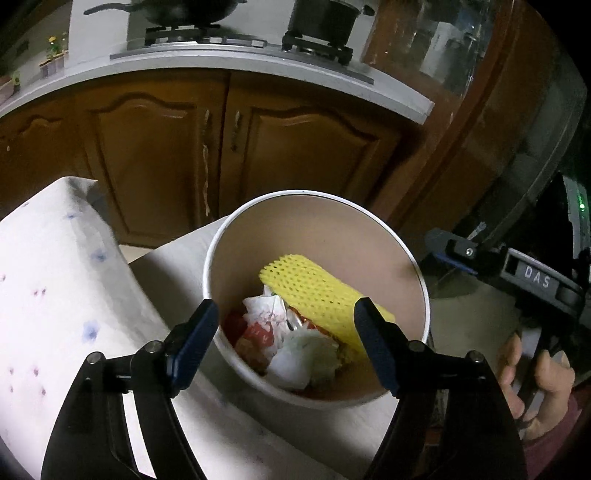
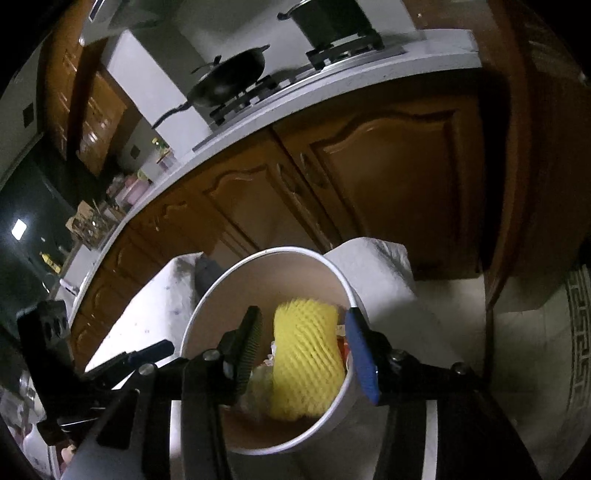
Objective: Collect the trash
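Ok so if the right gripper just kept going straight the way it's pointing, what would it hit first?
Most likely the yellow foam net inside the paper bucket. The right gripper is open, its fingers either side of the net in this view. Depth is unclear, so I can't tell how close it is.

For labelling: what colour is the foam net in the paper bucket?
Yellow foam net; clearest in the left wrist view.

Home kitchen: brown arched-panel wooden cabinet doors (image 1: pixel 147 155) mid-frame; pale grey worktop (image 1: pixel 221 70) above; gas hob (image 1: pixel 207 37) at top carrying black wok (image 1: pixel 177 11) and dark stockpot (image 1: pixel 325 18).
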Tool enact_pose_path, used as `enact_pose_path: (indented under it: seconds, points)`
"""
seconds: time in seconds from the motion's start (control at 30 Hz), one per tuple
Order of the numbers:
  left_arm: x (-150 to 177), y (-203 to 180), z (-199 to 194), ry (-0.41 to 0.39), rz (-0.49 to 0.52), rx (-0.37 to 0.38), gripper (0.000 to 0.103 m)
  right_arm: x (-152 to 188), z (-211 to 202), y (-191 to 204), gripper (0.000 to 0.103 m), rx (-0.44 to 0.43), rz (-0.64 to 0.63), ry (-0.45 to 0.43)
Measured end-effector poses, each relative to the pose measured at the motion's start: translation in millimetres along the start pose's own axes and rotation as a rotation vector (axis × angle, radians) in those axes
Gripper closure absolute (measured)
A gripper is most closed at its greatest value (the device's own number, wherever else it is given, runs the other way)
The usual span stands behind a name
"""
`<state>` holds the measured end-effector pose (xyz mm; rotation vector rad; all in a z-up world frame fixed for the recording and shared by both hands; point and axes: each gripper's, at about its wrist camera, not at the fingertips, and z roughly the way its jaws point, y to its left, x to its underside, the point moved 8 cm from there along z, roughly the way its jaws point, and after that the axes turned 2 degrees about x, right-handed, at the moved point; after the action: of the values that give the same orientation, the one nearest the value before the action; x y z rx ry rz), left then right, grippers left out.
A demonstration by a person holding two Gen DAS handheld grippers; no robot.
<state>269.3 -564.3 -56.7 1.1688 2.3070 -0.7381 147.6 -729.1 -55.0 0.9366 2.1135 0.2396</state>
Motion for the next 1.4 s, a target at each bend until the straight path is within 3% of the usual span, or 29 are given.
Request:
enact_pose_path:
  seconds: [0.27,0.37,0.63,0.8,1.13,1.23,1.33,1.4]
  points:
    - [17.0,13.0,-47.7,-0.078,-0.026,-0.082,0.018,4.2,-21.1,9.6,0.036,-0.06,0.026,-0.046]
    - [25.3,21.8,-70.1,-0.118,-0.036,-0.152,0.016,10.0,-28.1,21.0,0.034,-0.097,0.019,-0.062]
    - [56.8,41.9,-132.4,-0.218,-0.066,-0.293,0.011,36.7,-57.9,55.8,0.012,-0.18,0.002,-0.119]
    - [74.5,47.5,-155.4,-0.24,-0.086,-0.307,0.009,57.3,-70.6,73.1,0.011,-0.196,-0.014,-0.135]
    - [97.4,57.2,-190.6,-0.286,-0.101,-0.347,0.009,89.9,-84.8,98.5,0.011,-0.16,-0.069,-0.149]
    - [103.7,60.1,-204.0,-0.315,-0.106,-0.368,0.009,91.5,-101.1,109.6,0.011,-0.121,-0.124,-0.216]
    - [110.2,61.7,-214.0,-0.344,-0.114,-0.387,0.008,92.1,-120.6,120.2,0.0,-0.067,-0.176,-0.319]
    - [116.0,62.6,-219.3,-0.363,-0.117,-0.403,0.005,94.9,-132.6,125.5,0.0,-0.027,-0.212,-0.4]
